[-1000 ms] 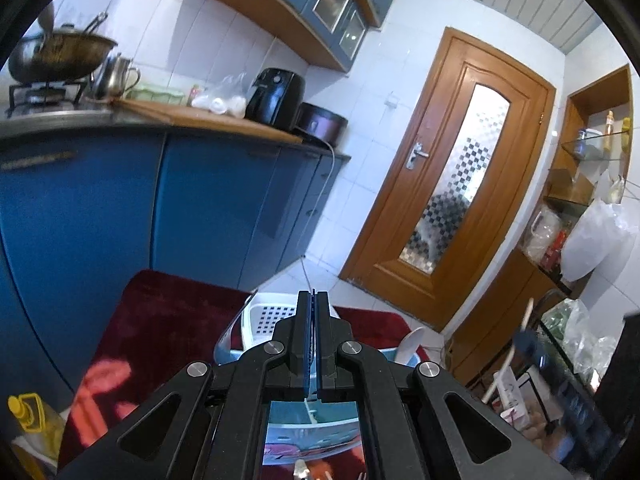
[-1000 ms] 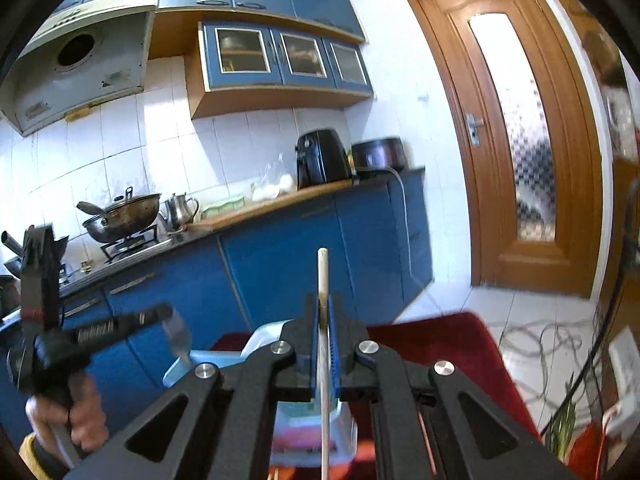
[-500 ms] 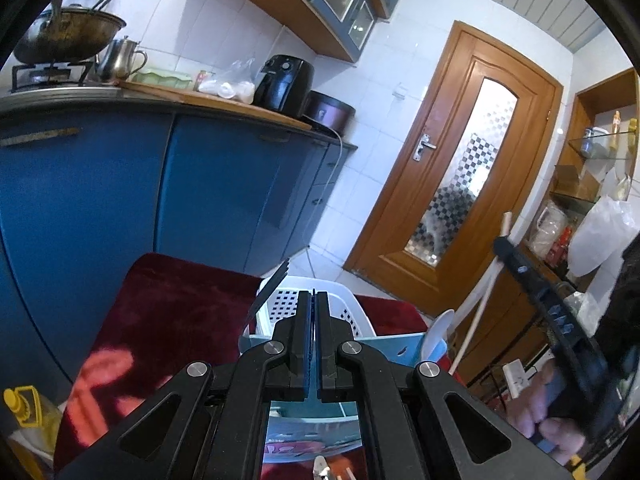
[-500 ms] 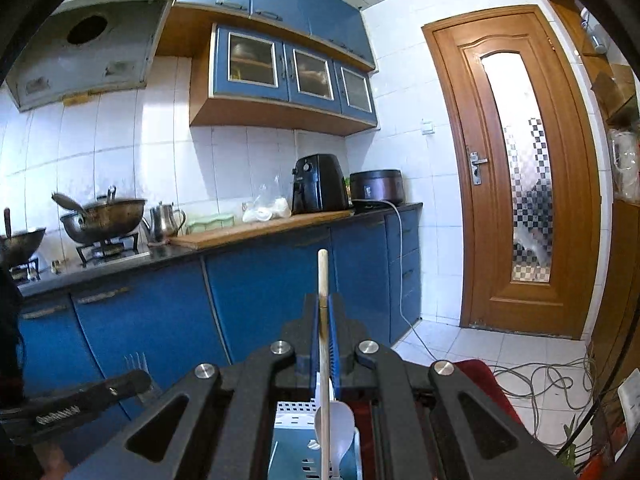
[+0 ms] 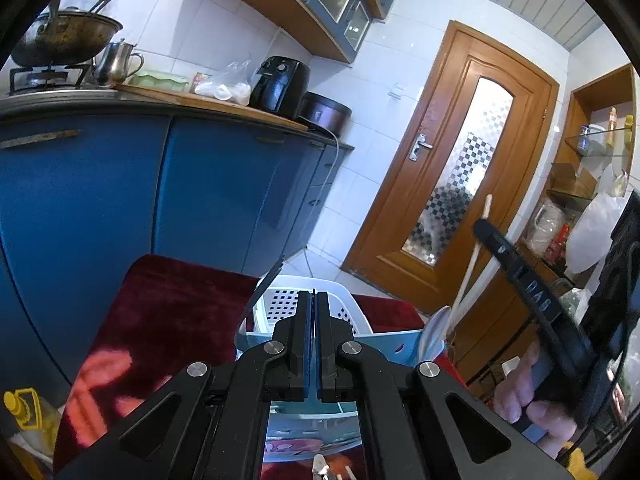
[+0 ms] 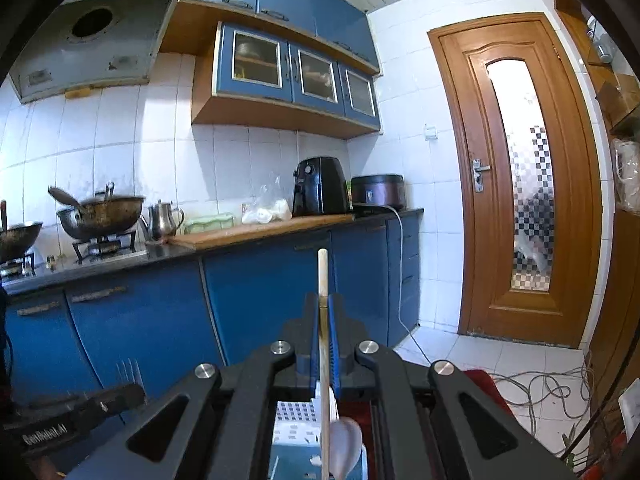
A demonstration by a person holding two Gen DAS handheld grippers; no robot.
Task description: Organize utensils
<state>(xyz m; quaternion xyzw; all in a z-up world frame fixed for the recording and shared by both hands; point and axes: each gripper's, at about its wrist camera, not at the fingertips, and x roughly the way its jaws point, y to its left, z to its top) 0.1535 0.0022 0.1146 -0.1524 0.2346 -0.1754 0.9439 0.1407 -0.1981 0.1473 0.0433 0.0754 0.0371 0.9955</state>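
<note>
the right gripper [image 6: 324, 312] was pinching a pale wooden-handled spoon [image 6: 323, 280] with its jaws nearly pressed together; the handle stood upright between the pads, its tip above them and its whitish bowl [image 6: 344, 444] hanging just over the blue caddy [image 6: 280, 460]. the left gripper [image 5: 313, 308] had its jaws pressed fully together, with nothing seen between them.

measured against the blue caddy [image 5: 256, 342], the task looked part done. a dark fork [image 5: 266, 284] leaned out of the caddy's far left corner, and in the right wrist view fork tines [image 6: 129, 372] showed to the caddy's left. the spoon's bowl [image 5: 434, 332] sat at the caddy's right end, seemingly partly lowered in, though the rim hid how deep. a white perforated basket [image 5: 280, 300] stood just behind the caddy, both on a dark red cloth [image 5: 168, 312]. nearer than the caddy, small utensil tips [image 5: 320, 470] showed at the bottom edge, likely left to sort.

the spoon looked slim and light, its handle straight and pale, its bowl smooth and greyish white.
</note>
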